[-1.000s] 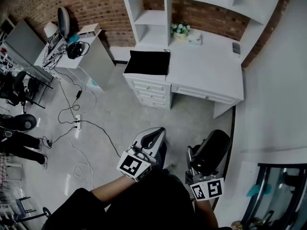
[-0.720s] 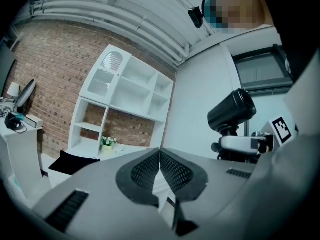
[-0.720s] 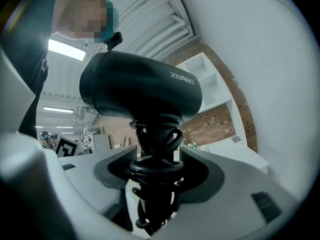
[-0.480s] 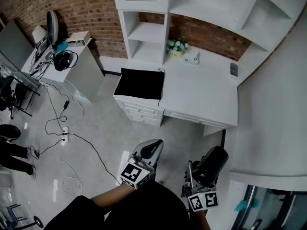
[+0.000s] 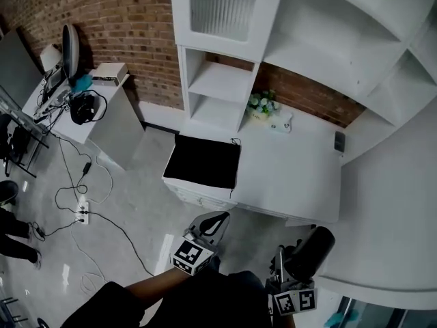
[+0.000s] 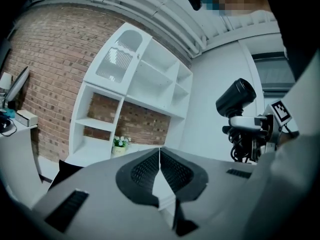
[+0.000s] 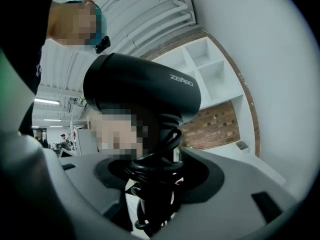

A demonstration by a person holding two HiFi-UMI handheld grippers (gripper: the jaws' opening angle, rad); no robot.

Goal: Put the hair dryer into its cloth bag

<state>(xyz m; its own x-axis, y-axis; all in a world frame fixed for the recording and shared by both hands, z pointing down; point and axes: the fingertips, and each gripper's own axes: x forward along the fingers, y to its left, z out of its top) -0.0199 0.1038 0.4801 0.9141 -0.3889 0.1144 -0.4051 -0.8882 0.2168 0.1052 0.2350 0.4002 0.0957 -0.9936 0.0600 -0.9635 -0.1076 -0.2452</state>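
Note:
The black cloth bag (image 5: 203, 162) lies flat on the left end of the white desk (image 5: 293, 176), ahead of both grippers. My right gripper (image 5: 290, 272) is shut on the black hair dryer (image 5: 312, 247). In the right gripper view the jaws clamp the dryer's handle and coiled cord (image 7: 155, 184), and the dryer's barrel (image 7: 145, 86) stands above them. My left gripper (image 5: 217, 219) is shut and holds nothing; its closed pads (image 6: 150, 168) point at the desk. The left gripper view also shows the hair dryer (image 6: 236, 96) at the right and a corner of the bag (image 6: 66, 166).
A white shelf unit (image 5: 225, 60) rises behind the desk, with a flower pot (image 5: 261, 106), a white box (image 5: 281, 122) and a small dark device (image 5: 339, 141) on the desktop. At the left stand a side table with headphones (image 5: 83, 106) and floor cables with a power strip (image 5: 82, 210).
The desk and bag have come closer and sit lower in the head view as both grippers moved toward them. The right gripper still grips the dryer and the left stays shut.

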